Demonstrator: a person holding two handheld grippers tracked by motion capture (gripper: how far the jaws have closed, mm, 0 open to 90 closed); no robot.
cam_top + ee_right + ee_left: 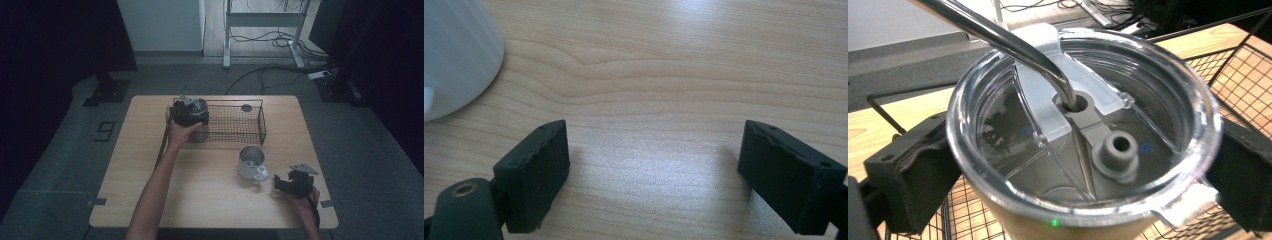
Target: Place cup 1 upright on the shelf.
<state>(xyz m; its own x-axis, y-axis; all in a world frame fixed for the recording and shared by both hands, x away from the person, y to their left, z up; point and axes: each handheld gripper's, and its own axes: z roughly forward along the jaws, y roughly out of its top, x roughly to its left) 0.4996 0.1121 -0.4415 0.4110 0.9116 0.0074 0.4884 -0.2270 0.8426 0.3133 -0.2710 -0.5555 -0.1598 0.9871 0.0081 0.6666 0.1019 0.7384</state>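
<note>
A tumbler (1108,90) with a clear lid and a bent metal straw (998,35) stands in the left end of a black wire basket (262,122). My left gripper (1083,175) reaches down around it, a black jaw on each side just under the lid's rim, open and not squeezing it. From above, that left gripper (192,112) covers the tumbler (199,135). My right gripper (654,170) hovers open over bare wood, nothing between its jaws. A white mug (251,162) stands just left of the right gripper (277,184); the mug's wall (454,55) shows at the upper left.
A small dark round object (246,107) lies at the basket's far side. The wooden table (150,200) has free room at the front left. Beyond it are a grey floor, desk legs and cables.
</note>
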